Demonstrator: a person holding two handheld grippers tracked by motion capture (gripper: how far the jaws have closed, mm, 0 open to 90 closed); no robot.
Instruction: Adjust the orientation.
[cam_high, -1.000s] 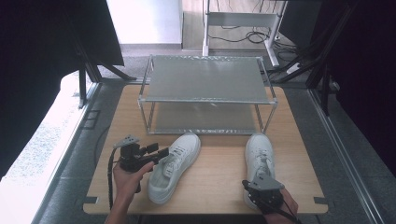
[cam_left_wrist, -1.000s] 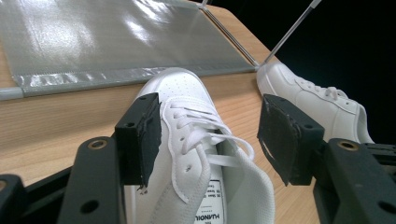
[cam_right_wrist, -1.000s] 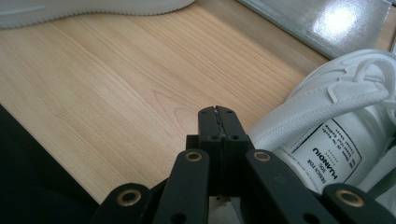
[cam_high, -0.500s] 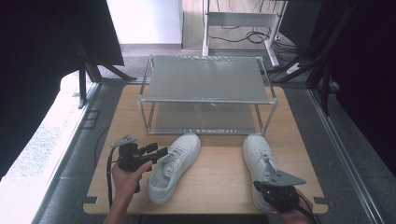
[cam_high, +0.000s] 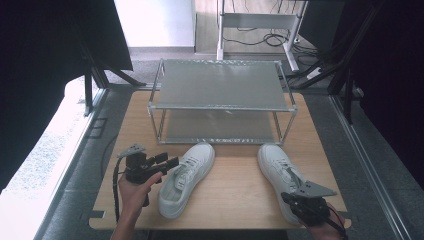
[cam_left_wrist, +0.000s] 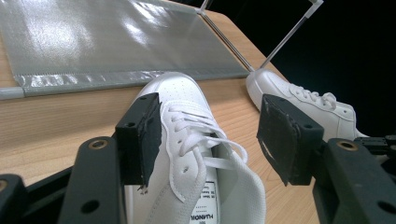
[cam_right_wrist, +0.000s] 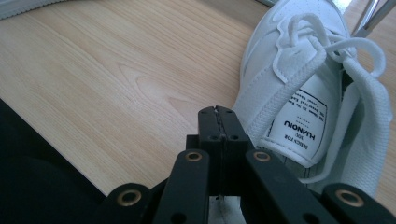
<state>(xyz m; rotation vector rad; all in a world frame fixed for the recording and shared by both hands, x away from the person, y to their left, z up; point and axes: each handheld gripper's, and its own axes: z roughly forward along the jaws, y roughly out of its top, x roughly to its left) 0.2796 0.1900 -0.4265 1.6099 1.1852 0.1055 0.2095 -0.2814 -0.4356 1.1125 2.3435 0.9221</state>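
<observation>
On the wooden counter (cam_high: 235, 187), in front of a metal rack (cam_high: 222, 100), two white shoes lay with their toes toward the rack. The left shoe (cam_high: 185, 177) lay at a slant, its heel close to the near edge of the counter. The right shoe (cam_high: 280, 175) lay near the right side, and its heel end was hidden under the right tongs (cam_high: 300, 205).

The left tongs (cam_high: 167, 162) were held low by the left hand (cam_high: 132, 192), almost level and pointing to the right, toward the laces of the left shoe. In the left gripper view its jaws stood wide open on both sides of the shoe's lacing; the left pad (cam_left_wrist: 144, 135) seemed just beside the shoe's side, but I cannot tell whether it touched. Nothing was gripped.

The right tongs were at the near right corner of the counter, above the heel of the right shoe. In the right gripper view the jaws were pressed fully together, with nothing between them, and their tip was just beside the shoe's tongue with its printed label (cam_right_wrist: 303, 130).

Between the two shoes was a bare strip of counter. The rack's front legs stood near the toes, so little room was there. The near edge was close under both hands.
</observation>
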